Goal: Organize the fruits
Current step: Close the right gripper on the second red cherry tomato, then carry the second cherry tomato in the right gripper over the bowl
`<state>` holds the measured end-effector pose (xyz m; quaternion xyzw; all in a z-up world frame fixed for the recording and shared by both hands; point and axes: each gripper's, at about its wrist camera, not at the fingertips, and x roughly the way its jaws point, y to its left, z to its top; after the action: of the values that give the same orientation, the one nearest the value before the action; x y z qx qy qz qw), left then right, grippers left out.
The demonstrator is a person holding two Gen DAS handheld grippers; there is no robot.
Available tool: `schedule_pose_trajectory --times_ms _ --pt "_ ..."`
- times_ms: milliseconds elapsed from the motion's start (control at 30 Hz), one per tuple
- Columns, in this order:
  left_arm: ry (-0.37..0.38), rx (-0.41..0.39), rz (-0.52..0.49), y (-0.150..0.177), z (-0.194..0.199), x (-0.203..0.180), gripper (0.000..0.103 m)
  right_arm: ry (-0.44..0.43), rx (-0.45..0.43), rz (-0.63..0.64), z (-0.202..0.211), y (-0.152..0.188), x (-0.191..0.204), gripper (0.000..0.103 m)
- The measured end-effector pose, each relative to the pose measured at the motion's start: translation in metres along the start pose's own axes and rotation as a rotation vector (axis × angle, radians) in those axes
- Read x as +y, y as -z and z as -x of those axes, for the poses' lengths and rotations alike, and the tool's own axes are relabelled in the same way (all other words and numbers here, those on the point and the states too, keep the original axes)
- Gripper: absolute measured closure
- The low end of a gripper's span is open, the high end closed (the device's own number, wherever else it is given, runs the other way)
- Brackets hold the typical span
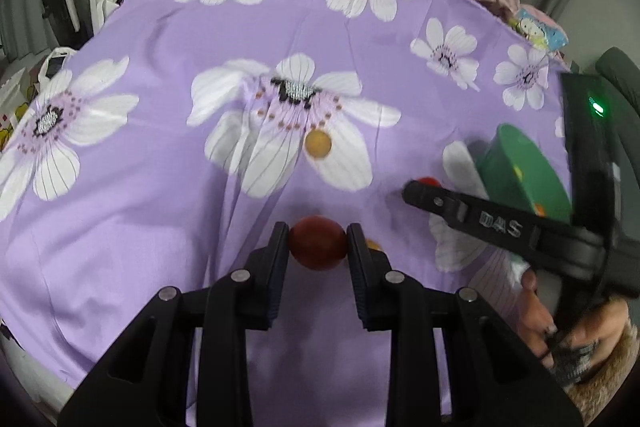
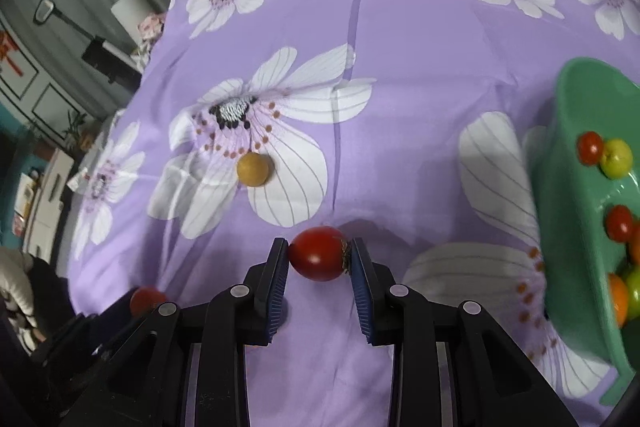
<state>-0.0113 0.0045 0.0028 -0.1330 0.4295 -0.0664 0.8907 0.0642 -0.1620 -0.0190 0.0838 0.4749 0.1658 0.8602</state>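
Fingers [image 1: 280,247] of the left gripper [image 1: 318,247] are clamped on a dark red fruit [image 1: 318,245], one pad on each flank, so the round skin sits pinched across its middle. Over in the right-wrist view, the right gripper [image 2: 319,255] is closed the same way on a brighter tomato [image 2: 318,253], its dried stem end against the right-hand pad — both jaws nearly shut, each with one small fruit caught at the very tips.

Both tools point steeply down at a purple cloth [image 1: 160,187] printed with big white flowers. Whether either fruit has cleared the fabric cannot be told. Seen from the left wrist, the right gripper reaches in from the right edge, a hand [image 1: 568,323] wrapped round its handle, with a little red showing at its tip.

Beyond the jaws, a yellow-brown ball [image 2: 253,169] lies alone on a petal, well apart from either grip, evidently still to be collected. Just beside the right tool stands a green bowl [image 2: 576,227], already holding several red, yellow-green and orange fruits — the likely destination for both pieces now held. Its nearness to the right hand suggests that load has the shorter trip; the left must cross toward it.
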Motion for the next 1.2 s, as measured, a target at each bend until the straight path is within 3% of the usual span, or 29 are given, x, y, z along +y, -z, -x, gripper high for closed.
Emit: schedule_pose_trajectory --times_ms 300,667,900,1200 --pt "0.027 -0.068 -0.018 -0.015 0.019 -0.021 0.074 -0.012 -0.127 -0.004 0.047 0.004 0.0 0.07" --pt "0.069 -0.195 -0.061 -0.059 0.042 -0.058 0.074 0.011 -0.213 -0.017 0.067 0.003 -0.008 0.07" --pt "0.127 -0.199 -0.09 -0.075 0.039 -0.085 0.074 -0.002 -0.241 -0.046 0.08 0.003 -0.022 0.07" --pt "0.182 -0.197 -0.141 -0.066 0.031 -0.111 0.074 0.017 -0.313 -0.082 0.106 0.006 -0.041 0.07"
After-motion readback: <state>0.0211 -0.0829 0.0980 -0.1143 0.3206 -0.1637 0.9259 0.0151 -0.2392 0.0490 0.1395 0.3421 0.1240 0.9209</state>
